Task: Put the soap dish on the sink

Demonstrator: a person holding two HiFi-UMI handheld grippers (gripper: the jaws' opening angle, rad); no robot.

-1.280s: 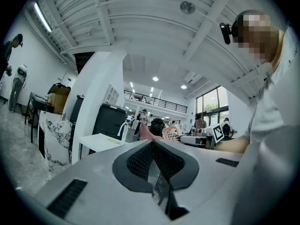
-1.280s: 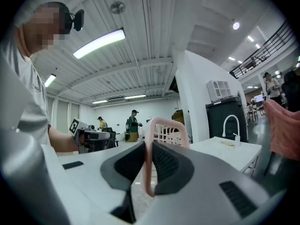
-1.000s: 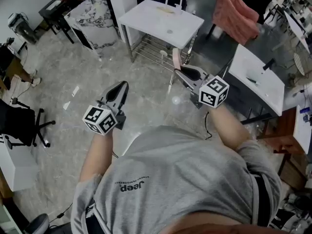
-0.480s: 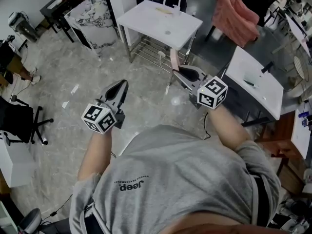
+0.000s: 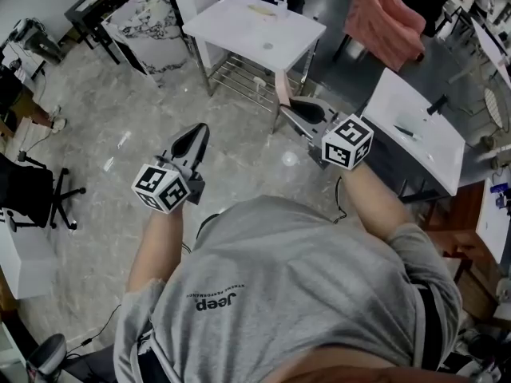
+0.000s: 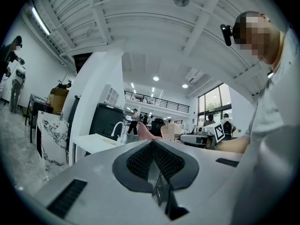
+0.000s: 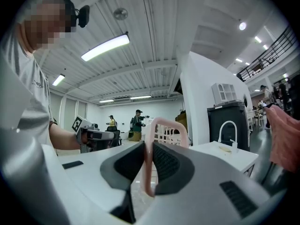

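The sink (image 5: pixel 255 26) is standing far and central, a cabinet (image 5: pixel 148 26) to its left, a cloth (image 5: pixel 383 18) hanging to its right. The soap dish (image 5: pixel 281 90) is sitting between the right gripper (image 5: pixel 289 108) jaws, just near of the sink. The left gripper (image 5: pixel 197 134) is hovering nearer, further left. A chair (image 5: pixel 40 198) is standing at the left edge.

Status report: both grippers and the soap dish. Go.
Left gripper shut, empty. Right gripper shut on soap dish, held on edge. Sink ahead, dish not there yet. Only bare floor between.

An open lab hall with freestanding sink (image 5: pixel 239 24), office chair (image 5: pixel 33 199), mezzanine railing (image 6: pixel 157 101).
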